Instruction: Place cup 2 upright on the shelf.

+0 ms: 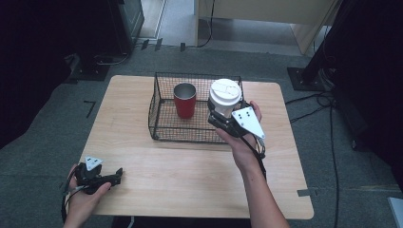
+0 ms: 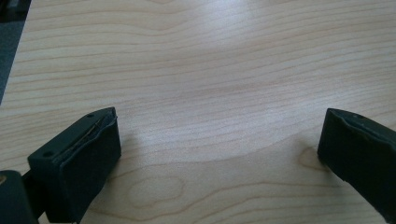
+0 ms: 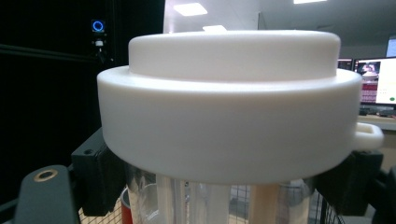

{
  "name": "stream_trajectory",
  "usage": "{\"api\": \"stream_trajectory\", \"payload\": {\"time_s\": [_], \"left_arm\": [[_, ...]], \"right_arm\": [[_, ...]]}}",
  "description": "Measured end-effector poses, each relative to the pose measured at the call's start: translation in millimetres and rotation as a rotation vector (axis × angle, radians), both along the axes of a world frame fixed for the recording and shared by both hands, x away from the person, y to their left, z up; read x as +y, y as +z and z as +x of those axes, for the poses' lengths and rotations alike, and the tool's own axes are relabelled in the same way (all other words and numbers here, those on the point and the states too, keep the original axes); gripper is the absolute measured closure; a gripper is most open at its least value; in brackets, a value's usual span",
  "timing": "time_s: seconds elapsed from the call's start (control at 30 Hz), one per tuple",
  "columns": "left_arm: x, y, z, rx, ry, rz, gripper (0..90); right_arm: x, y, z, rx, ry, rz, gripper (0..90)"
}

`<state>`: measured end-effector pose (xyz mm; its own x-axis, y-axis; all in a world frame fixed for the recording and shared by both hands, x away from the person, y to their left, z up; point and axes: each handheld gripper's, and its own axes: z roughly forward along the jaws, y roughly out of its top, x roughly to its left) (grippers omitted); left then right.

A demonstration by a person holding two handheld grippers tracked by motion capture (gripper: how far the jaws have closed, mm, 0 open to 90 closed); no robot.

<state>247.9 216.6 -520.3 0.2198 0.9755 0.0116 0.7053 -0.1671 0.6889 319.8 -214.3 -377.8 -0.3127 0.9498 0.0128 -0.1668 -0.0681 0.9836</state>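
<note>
A clear cup with a white lid (image 1: 225,93) is held upright over the right side of the black wire basket (image 1: 164,130), with my right gripper (image 1: 224,118) shut on it just under the lid. In the right gripper view the white lid (image 3: 229,107) looms close, and my right gripper (image 3: 229,179) has both jaws pressed against the cup's sides. A red tumbler (image 1: 184,100) stands inside the basket, left of the held cup. My left gripper (image 1: 118,174) rests open on the wooden table (image 1: 190,175) near its front left corner; the left gripper (image 2: 219,154) has bare wood between its jaws.
Cables (image 1: 318,102) run over the grey floor to the right of the table. Black equipment stands at the far left and far right. The table's front half is bare wood.
</note>
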Motion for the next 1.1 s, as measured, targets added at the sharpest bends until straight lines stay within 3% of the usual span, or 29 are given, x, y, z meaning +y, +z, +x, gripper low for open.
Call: {"api": "stream_trajectory", "payload": {"time_s": [0.23, 0.4, 0.8, 0.97, 1.1], "left_arm": [[-0.1, -0.2, 0.0, -0.002, 0.0, -0.001, 0.0], [0.0, 0.0, 0.0, -0.001, 0.0, 0.0, 0.0], [-0.1, -0.1, 0.0, -0.001, 0.001, -0.001, 0.0], [-0.1, -0.1, 0.0, -0.001, 0.001, -0.001, 0.0], [-0.1, -0.1, 0.0, -0.002, 0.001, -0.001, 0.0]], "right_arm": [[2.2, -4.3, 23.3, 0.044, -0.002, 0.039, 16.1], [3.9, -8.5, 38.2, 0.066, -0.016, 0.039, 16.1], [8.2, -27.6, 69.9, 0.152, -0.043, 0.074, 16.1], [5.7, -32.4, 84.6, 0.173, -0.094, 0.068, 16.1], [8.0, -35.8, 96.0, 0.193, -0.102, 0.061, 16.1]]}}
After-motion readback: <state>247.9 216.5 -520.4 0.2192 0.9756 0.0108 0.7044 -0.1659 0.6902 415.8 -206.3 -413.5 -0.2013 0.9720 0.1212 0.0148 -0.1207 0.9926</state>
